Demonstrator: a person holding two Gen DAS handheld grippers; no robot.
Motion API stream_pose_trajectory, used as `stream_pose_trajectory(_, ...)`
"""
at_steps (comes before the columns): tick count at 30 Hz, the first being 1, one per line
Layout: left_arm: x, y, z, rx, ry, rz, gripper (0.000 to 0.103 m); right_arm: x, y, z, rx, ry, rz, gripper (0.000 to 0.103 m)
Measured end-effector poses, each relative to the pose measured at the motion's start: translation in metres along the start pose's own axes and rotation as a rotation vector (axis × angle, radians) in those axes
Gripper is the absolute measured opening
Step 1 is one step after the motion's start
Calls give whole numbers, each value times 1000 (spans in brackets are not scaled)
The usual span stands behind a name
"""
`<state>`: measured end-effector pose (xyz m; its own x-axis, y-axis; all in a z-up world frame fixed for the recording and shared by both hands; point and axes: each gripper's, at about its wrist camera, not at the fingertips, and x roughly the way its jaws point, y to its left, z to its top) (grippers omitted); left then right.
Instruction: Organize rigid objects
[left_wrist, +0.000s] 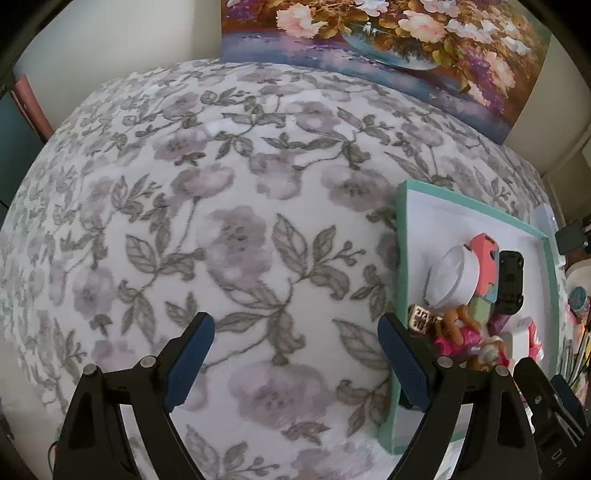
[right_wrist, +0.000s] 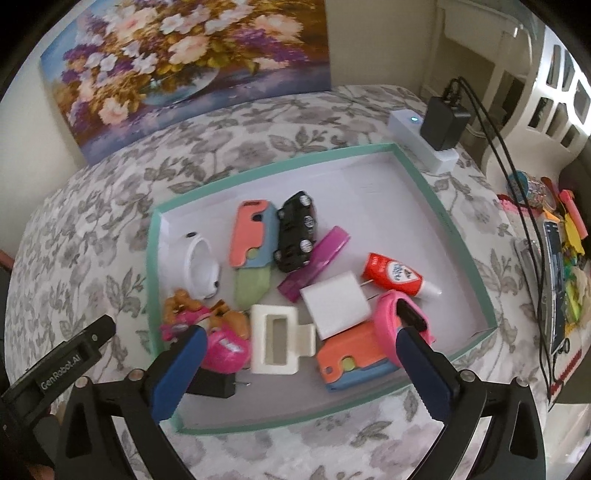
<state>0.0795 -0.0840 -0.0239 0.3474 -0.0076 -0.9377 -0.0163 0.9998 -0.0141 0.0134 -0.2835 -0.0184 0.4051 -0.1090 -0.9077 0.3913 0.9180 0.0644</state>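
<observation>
A teal-rimmed white tray (right_wrist: 439, 192) lies on the flowered cloth and holds several small things: a black toy car (right_wrist: 295, 230), a white round case (right_wrist: 201, 267), a red glue bottle (right_wrist: 391, 275), a white hair clip (right_wrist: 275, 341), a white charger cube (right_wrist: 334, 304) and a pink watch (right_wrist: 393, 312). My right gripper (right_wrist: 299, 365) stands open above the tray's near end, nothing pressed between its blue pads. My left gripper (left_wrist: 297, 363) is open over bare cloth, left of the tray (left_wrist: 402, 229). The white round case (left_wrist: 452, 275) and black car (left_wrist: 511, 278) show in the left wrist view too.
A flower painting (right_wrist: 184, 70) leans against the wall at the back. A white box with a black plug (right_wrist: 445, 123) sits behind the tray. Cables and colourful stationery (right_wrist: 565, 240) crowd the right side. The other gripper's body (right_wrist: 55, 367) shows at lower left in the right wrist view.
</observation>
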Motion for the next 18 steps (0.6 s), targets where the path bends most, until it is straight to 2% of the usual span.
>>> stream_pose_trajectory(8,-17,17,-3,-1,-4,-3,90,-12,19,-5,-32,-20,7,103)
stream_pose_trajectory(14,-38,31,-6,4,-50,-12,90,-18,28,-11,-49,-30,6,103)
stream_pose_trajectory(18,-51,37,-11,26,-81,10,90,-23,34,-16,-65,-37,4,103)
